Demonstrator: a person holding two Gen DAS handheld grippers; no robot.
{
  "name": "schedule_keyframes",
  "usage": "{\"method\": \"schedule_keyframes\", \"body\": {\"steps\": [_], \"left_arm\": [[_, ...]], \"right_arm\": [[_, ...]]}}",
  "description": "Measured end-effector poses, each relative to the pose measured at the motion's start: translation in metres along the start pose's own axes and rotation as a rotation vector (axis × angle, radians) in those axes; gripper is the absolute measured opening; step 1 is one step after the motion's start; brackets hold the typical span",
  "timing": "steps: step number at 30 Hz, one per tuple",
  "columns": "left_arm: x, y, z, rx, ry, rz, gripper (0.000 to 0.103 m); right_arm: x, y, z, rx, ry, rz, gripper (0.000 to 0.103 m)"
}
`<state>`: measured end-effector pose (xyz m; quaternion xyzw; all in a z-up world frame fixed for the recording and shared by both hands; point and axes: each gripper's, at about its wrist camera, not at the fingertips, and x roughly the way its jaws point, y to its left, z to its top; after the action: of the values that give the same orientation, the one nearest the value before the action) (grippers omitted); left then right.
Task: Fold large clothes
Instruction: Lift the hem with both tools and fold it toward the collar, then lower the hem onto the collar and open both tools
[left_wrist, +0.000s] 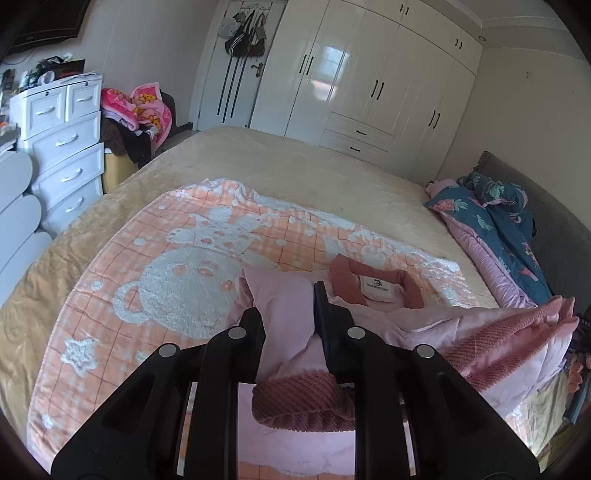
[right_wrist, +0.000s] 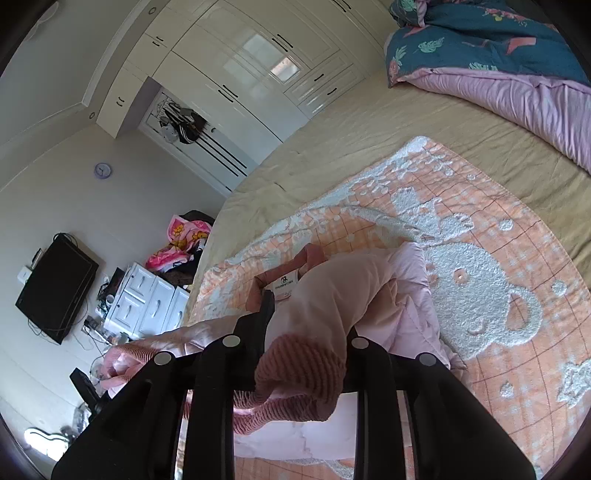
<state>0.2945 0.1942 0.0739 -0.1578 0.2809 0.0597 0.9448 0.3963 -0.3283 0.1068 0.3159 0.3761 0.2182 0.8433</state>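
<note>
A pink jacket (left_wrist: 436, 317) with darker ribbed collar and cuffs lies on an orange-and-white bear blanket (left_wrist: 166, 266) on the bed. Its collar with a white label (left_wrist: 376, 290) faces up. My left gripper (left_wrist: 286, 299) is shut on a pink sleeve (left_wrist: 284, 325), whose ribbed cuff (left_wrist: 303, 406) hangs by the gripper body. My right gripper (right_wrist: 306, 295) is shut on the other sleeve (right_wrist: 332, 295), which covers the right finger; its ribbed cuff (right_wrist: 299, 373) droops toward the camera. The jacket (right_wrist: 410, 314) and the blanket (right_wrist: 480, 258) also show in the right wrist view.
The beige bed sheet (left_wrist: 295, 166) stretches beyond the blanket. A blue floral and pink quilt (left_wrist: 498, 236) lies bunched by the grey headboard (left_wrist: 554, 229). A white drawer unit (left_wrist: 66, 147) and clothes pile (left_wrist: 136, 110) stand beside the bed. White wardrobes (left_wrist: 369, 81) line the far wall.
</note>
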Motion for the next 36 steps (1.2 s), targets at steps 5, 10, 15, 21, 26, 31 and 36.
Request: {"method": "schedule_keyframes", "body": {"steps": [5, 10, 15, 21, 26, 31, 36], "left_arm": [[0.015, 0.001, 0.004, -0.004, 0.013, 0.004, 0.011], [0.026, -0.003, 0.005, 0.000, 0.019, 0.007, 0.012], [0.035, -0.004, 0.007, 0.000, 0.021, 0.004, 0.012], [0.047, -0.013, 0.005, 0.022, 0.027, 0.022, 0.016], [0.051, -0.015, 0.003, 0.018, 0.011, 0.031, 0.019], [0.045, -0.018, 0.001, 0.005, -0.011, 0.005, 0.045], [0.027, -0.034, 0.002, 0.023, -0.070, -0.022, 0.077]], "right_arm": [[0.009, -0.010, 0.006, 0.051, 0.014, 0.045, 0.046], [0.009, -0.012, 0.008, 0.079, -0.018, 0.103, 0.068], [0.006, -0.002, -0.005, -0.013, -0.073, 0.087, 0.078], [0.035, 0.001, -0.049, -0.162, -0.036, -0.043, 0.082], [0.062, -0.004, -0.084, -0.259, -0.005, -0.180, 0.083], [0.077, -0.020, -0.106, -0.250, 0.019, -0.153, 0.087], [0.073, -0.017, -0.108, -0.277, 0.015, -0.155, 0.088]]}}
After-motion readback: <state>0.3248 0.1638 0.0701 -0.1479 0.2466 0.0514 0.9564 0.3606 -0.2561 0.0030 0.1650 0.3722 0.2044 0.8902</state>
